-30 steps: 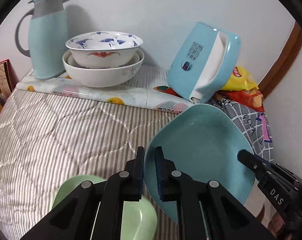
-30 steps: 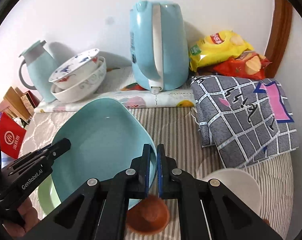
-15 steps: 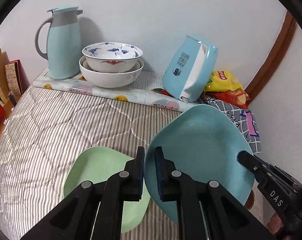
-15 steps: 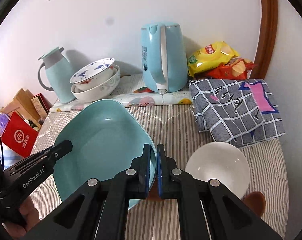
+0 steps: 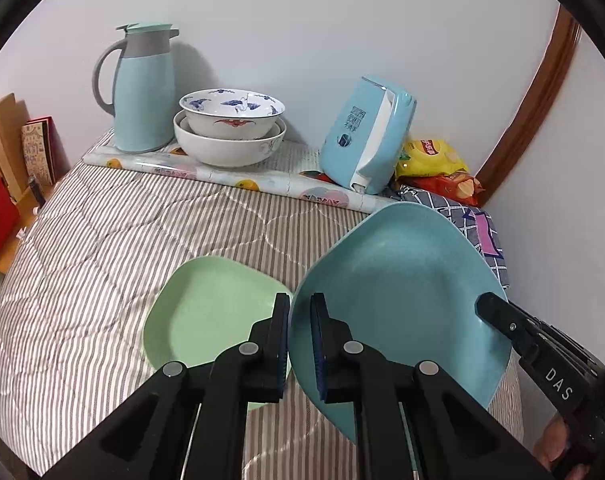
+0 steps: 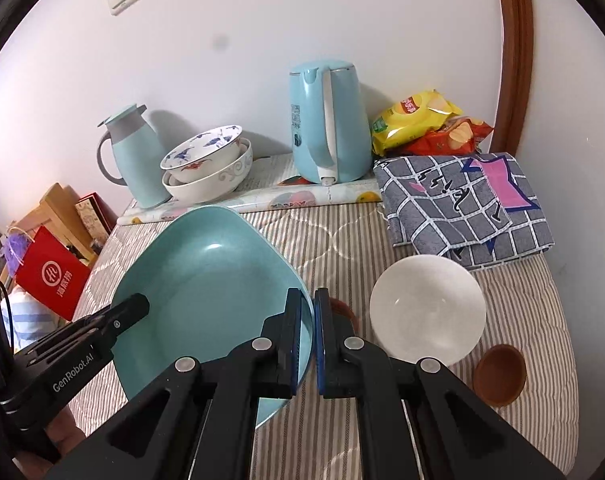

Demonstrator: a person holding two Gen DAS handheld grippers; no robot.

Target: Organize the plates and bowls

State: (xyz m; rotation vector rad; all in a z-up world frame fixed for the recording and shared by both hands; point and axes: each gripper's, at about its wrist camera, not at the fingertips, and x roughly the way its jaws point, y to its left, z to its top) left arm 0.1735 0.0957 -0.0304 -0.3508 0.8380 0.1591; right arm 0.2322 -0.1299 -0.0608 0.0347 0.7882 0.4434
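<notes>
While both my grippers clamp it, the blue plate [image 5: 398, 292] hangs tilted above the striped quilt [image 5: 102, 240]: squarish, rounded corners, matte teal, shallow well, one highlight inside. My left gripper [image 5: 300, 344] pinches its left rim; my right gripper [image 6: 307, 340] pinches the opposite rim, each with one finger inside the plate and one outside.

Other ware:
- green plate [image 5: 206, 312], same squarish form, flat on the quilt, just left of and below the blue plate, its right edge hidden behind my left fingers.
- white bowl [image 6: 426, 316], upright, right of the blue plate.
- small brown dish [image 6: 499, 374], near right of the white bowl; a second brown piece [image 6: 344, 312] peeks out behind my right fingers.
- two stacked bowls [image 5: 230, 132], far, between jug [image 5: 140, 88] and kettle [image 5: 366, 136] by the wall.

Room: bare quilt stretches left and far of the green plate. Folded cloth [image 6: 462, 200] and snack bags [image 6: 426, 124] fill the far right corner.
</notes>
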